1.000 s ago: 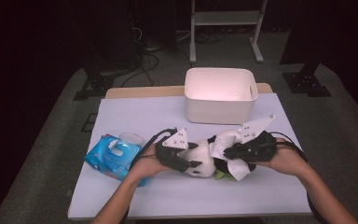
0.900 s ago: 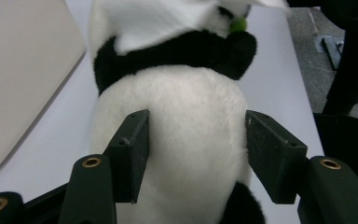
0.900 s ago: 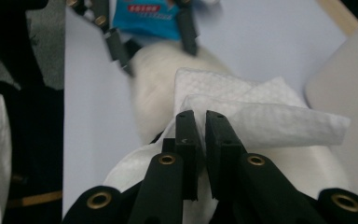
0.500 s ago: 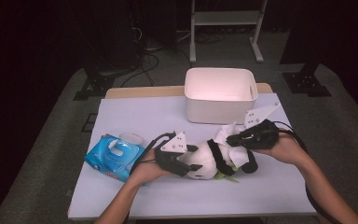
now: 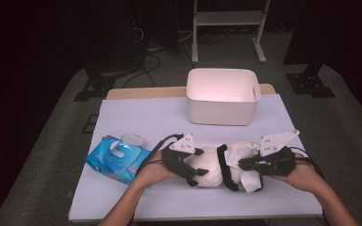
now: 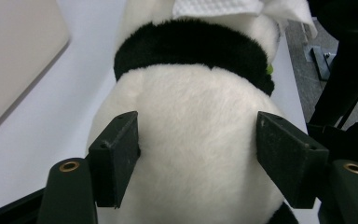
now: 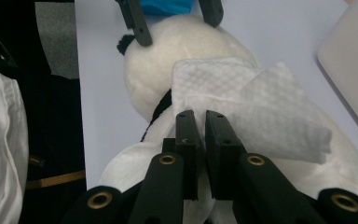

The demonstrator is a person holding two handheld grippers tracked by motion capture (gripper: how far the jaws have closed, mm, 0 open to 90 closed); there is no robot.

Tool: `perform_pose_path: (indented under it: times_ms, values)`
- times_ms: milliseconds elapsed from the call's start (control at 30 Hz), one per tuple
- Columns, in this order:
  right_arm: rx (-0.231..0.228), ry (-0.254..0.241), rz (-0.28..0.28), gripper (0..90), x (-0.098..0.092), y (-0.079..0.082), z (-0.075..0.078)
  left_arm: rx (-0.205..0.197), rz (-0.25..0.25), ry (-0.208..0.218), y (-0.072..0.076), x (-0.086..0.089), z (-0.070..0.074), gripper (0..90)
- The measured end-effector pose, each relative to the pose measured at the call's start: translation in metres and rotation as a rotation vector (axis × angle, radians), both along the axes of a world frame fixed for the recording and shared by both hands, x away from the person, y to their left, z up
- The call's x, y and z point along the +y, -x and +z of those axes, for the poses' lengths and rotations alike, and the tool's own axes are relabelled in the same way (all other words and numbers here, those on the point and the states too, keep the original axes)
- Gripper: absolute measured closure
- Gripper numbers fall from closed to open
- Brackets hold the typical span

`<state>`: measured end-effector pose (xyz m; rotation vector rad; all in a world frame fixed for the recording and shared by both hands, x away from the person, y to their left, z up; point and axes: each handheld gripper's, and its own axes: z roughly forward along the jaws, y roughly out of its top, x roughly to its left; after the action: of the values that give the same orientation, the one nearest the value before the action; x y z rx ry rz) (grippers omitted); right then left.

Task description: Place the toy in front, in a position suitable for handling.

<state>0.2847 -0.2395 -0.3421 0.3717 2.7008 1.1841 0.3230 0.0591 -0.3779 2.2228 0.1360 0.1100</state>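
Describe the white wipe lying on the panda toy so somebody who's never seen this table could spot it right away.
Start at the white bin at the table's far edge, then come toward the person to the plush panda lying between both grippers. The wipe is draped over the panda, its edge pinched in the right gripper: flat, quilted and creased, unlike the fluffy fur beneath.

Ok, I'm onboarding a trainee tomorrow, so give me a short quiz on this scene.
1. True or false: the panda plush lies on the table, in front of the white bin.
2. What does the right hand-held gripper pinch? A a spoon, B a white wipe, C a cable.
3. In the high view, what lies just left of the panda plush?
Key: 1 true; 2 B; 3 the blue wipes pack.
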Motion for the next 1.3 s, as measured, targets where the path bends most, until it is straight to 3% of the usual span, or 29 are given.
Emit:
perform_pose_path:
  times_ms: [133,300,433,500,667,767,933,1100,1300]
  values:
    - [-0.043,0.011,0.025,83.6,0.017,-0.002,0.01,-0.009,0.007,0.008,-0.001,0.001,-0.001,32.3]
    - [-0.051,0.065,0.058,83.5,0.038,-0.015,0.011,-0.015,0.014,0.009,-0.003,0.004,-0.001,33.3]
    - [-0.054,0.056,0.026,83.4,0.026,-0.02,0.018,-0.003,0.016,0.026,-0.005,0.006,-0.003,34.0]
    - [-0.041,0.024,-0.016,83.4,0.008,-0.022,0.02,-0.003,0.022,0.038,-0.005,0.005,-0.003,33.4]
    - [-0.002,-0.006,-0.051,83.5,-0.014,-0.014,0.01,-0.034,0.029,0.022,-0.004,-0.001,-0.002,28.1]
    - [-0.001,-0.019,-0.051,83.6,-0.018,-0.004,-0.001,-0.039,0.029,-0.001,-0.003,-0.005,-0.002,20.7]
    - [0.011,-0.048,-0.068,83.7,-0.024,0.008,-0.014,-0.008,-0.002,0.011,-0.002,-0.007,-0.006,20.7]
    - [-0.018,-0.014,-0.048,83.8,-0.015,0.011,-0.013,-0.002,-0.012,-0.011,-0.002,-0.005,-0.005,20.4]
    - [0.001,-0.022,-0.042,83.9,-0.015,0.009,-0.016,0.018,-0.013,0.01,-0.005,-0.001,-0.004,17.6]
